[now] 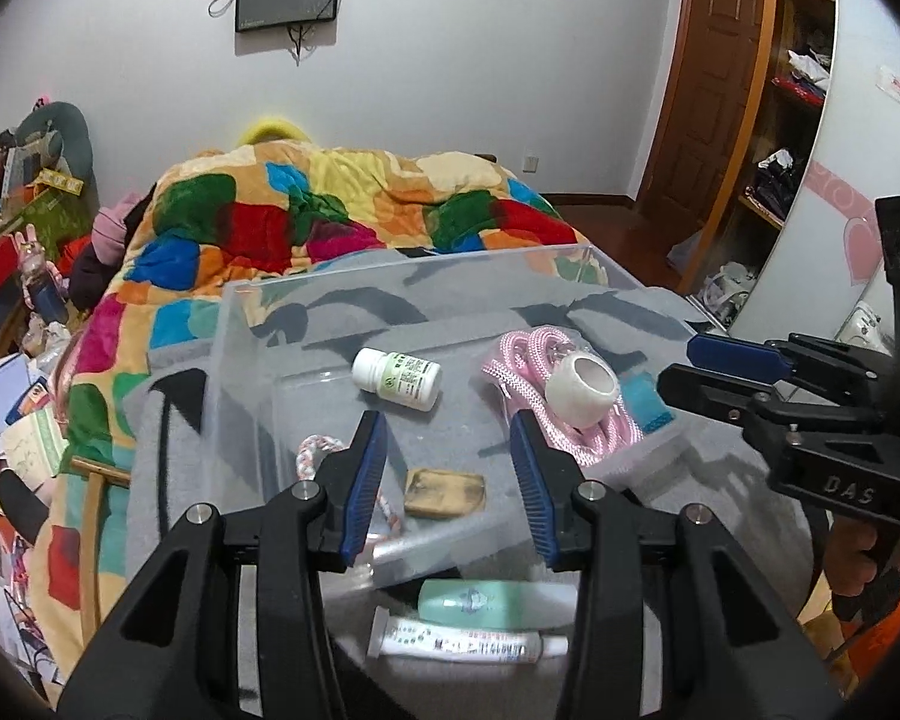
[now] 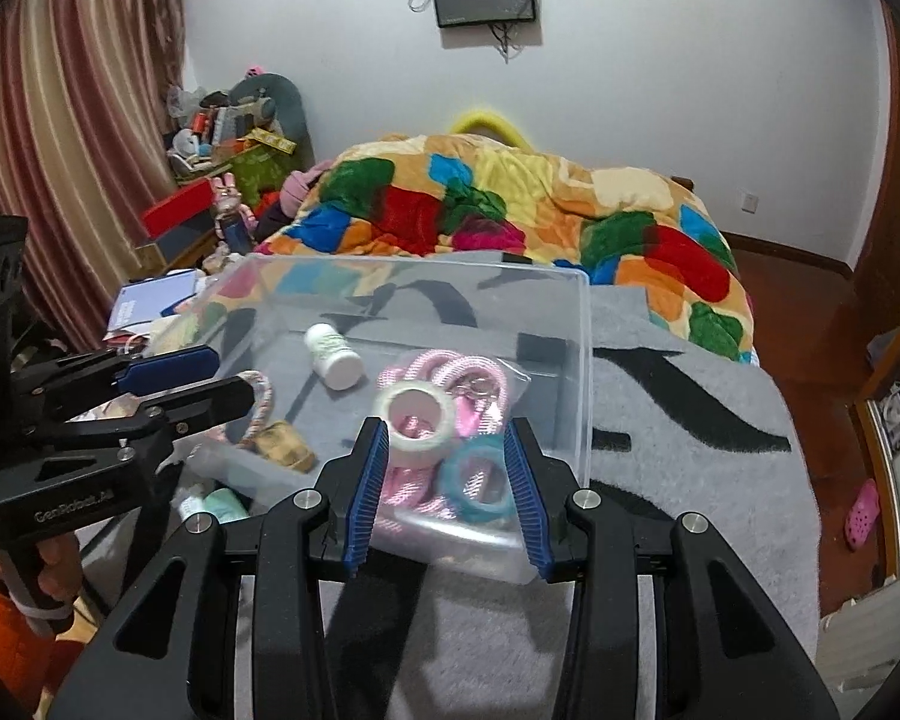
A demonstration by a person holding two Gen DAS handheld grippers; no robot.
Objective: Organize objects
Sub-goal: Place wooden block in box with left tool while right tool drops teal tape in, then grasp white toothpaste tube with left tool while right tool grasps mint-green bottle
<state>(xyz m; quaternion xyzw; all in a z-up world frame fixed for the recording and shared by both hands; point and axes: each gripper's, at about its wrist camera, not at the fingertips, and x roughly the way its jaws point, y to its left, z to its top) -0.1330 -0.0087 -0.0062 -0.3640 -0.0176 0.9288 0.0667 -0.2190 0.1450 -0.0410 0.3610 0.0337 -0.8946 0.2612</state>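
A clear plastic bin (image 1: 240, 324) (image 2: 576, 324) sits on a grey rug on the bed. Inside lie a white pill bottle (image 1: 397, 378) (image 2: 332, 355), a white tape roll (image 1: 582, 390) (image 2: 417, 420), a bagged pink rope (image 1: 576, 438) (image 2: 450, 372), a teal tape roll (image 1: 645, 402) (image 2: 480, 483), a tan block (image 1: 445, 493) (image 2: 285, 447) and a braided rope ring (image 1: 315, 453) (image 2: 258, 405). My left gripper (image 1: 447, 480) is open and empty over the bin's near side. My right gripper (image 2: 444, 498) is open and empty above the tape rolls. A mint bottle (image 1: 492, 600) and a white tube (image 1: 462, 642) lie outside the bin.
A colourful patchwork quilt (image 1: 342, 210) (image 2: 510, 204) covers the bed behind the bin. Cluttered boxes and toys (image 1: 24, 192) (image 2: 234, 144) stand at the left. A wooden door (image 1: 714, 78) and shelves are at the right. The right gripper also shows in the left wrist view (image 1: 726, 366).
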